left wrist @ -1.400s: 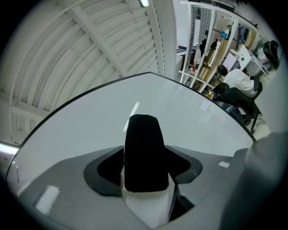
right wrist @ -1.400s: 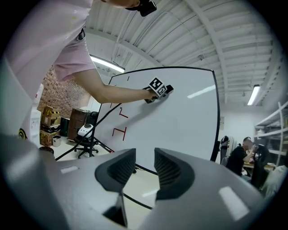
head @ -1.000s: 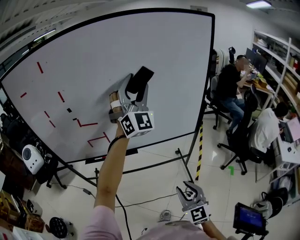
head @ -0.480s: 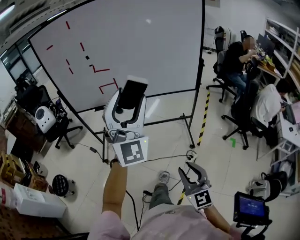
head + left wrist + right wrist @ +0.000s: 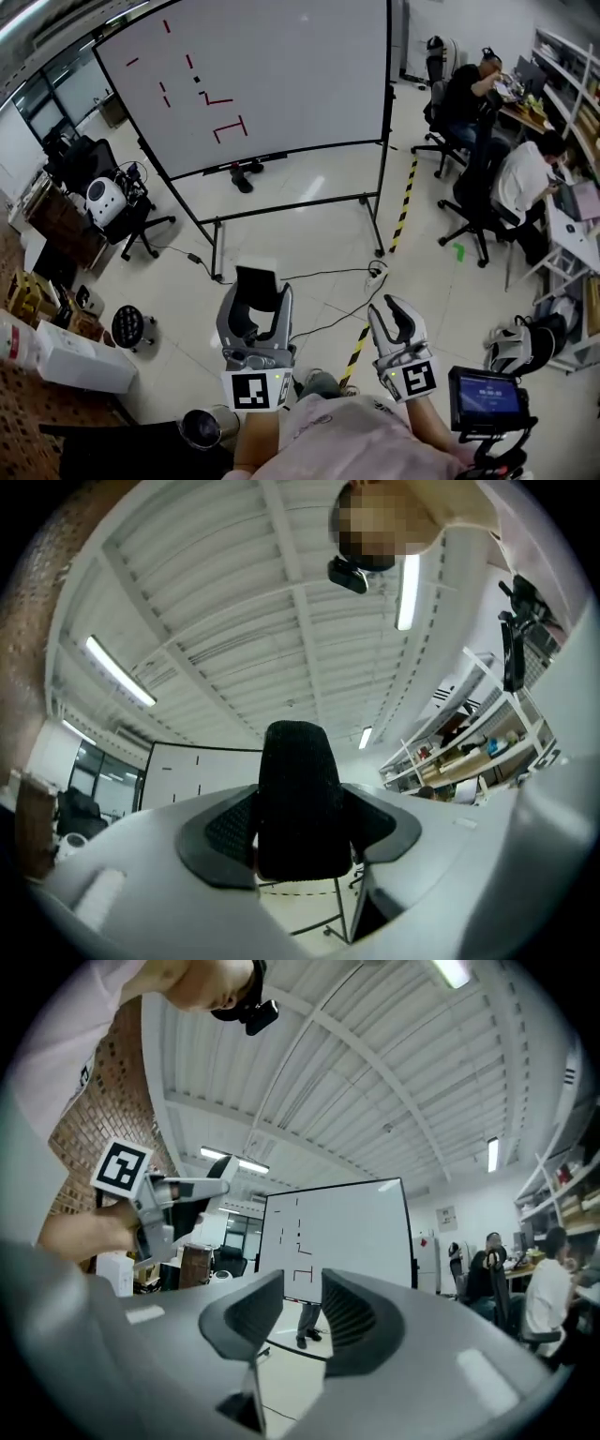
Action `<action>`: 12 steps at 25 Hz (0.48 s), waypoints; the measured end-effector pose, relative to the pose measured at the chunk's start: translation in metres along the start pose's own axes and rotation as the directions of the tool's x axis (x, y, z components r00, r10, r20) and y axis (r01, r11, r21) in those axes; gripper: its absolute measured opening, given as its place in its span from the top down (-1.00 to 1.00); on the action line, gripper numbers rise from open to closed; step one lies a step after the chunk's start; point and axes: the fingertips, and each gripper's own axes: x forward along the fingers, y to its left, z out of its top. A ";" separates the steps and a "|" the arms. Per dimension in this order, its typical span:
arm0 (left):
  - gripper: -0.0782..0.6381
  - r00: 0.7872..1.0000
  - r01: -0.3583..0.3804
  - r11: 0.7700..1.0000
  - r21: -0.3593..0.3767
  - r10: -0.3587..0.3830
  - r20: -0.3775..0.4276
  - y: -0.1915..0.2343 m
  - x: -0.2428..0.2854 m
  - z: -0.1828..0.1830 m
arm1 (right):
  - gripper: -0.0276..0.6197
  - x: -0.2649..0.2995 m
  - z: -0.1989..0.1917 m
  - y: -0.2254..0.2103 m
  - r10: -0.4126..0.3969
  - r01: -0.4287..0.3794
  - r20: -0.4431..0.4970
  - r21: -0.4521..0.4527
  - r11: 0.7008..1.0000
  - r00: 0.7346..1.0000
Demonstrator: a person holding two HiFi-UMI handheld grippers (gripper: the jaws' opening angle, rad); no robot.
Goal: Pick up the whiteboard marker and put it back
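Two grippers held low and close to the person, the whiteboard well off across the floor.

The left gripper (image 5: 255, 309) is clenched on a flat black rounded block with a felt-like face (image 5: 257, 284), which stands upright between its jaws. The right gripper (image 5: 398, 321), near it, is released, its jaws a little apart with nothing between them. Beneath them lies the pale glossy floor (image 5: 309, 216), crossed by a yellow-and-black striped tape line (image 5: 405, 202). Farther off stands the large whiteboard in a black frame (image 5: 281, 75), bearing short red strokes (image 5: 228, 128), with dark shoes (image 5: 242, 175) showing under its lower edge. A whiteboard marker is too small to make out from here. Beyond, at the right, seated people (image 5: 469, 89) work at desks.
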 end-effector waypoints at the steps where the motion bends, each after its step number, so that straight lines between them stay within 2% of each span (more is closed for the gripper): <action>1: 0.01 1.000 -0.008 0.999 -0.035 0.008 -0.003 0.000 -0.015 0.001 | 0.55 -0.005 0.004 0.003 -0.006 0.006 0.018 -0.001 1.000 1.000; 5: 0.01 1.000 -0.004 0.992 -0.130 0.001 -0.023 -0.003 -0.055 -0.001 | 0.55 -0.012 0.017 0.021 -0.018 0.020 0.043 -0.036 0.999 0.999; 9: 0.01 0.998 0.054 0.985 -0.162 -0.058 -0.016 -0.011 -0.080 0.010 | 0.56 -0.015 0.035 0.051 0.001 0.000 0.088 -0.021 1.000 0.996; 12: 0.02 0.997 0.071 0.983 -0.168 -0.073 -0.005 -0.012 -0.088 0.014 | 0.55 -0.013 0.039 0.075 0.041 -0.040 0.078 -0.017 0.999 0.996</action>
